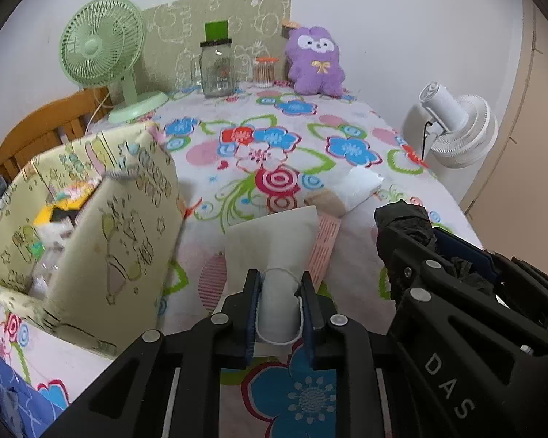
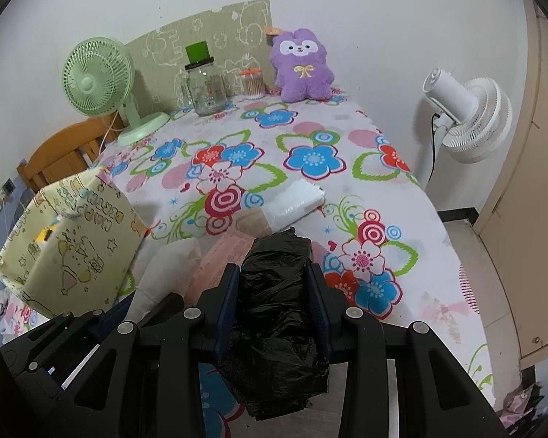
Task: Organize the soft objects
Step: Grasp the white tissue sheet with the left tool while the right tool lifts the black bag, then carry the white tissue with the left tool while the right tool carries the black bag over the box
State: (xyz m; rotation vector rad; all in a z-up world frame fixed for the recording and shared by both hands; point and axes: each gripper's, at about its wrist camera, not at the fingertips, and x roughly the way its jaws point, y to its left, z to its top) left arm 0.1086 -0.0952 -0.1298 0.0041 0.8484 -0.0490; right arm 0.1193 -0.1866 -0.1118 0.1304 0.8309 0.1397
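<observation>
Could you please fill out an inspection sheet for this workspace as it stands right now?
Surface: floral tablecloth covers the table.
Job's things: white cloth pouch, black plastic bag roll, white packet, yellow storage box open, partly filled.
Clutter: green desk fan, glass jar, cotton swab tub, purple plush.
Grippers: left gripper grips pouch; right gripper grips bag roll.
Cables: black cord on white fan.
Surroundings: wooden chair, white wall.

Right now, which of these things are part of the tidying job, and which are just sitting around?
Part of the job:
- white cloth pouch, held in the left gripper
- black plastic bag, held in the right gripper
- yellow fabric box
- white packet
- likely the purple plush toy

Just sitting around:
- green fan
- glass jar
- white fan
</observation>
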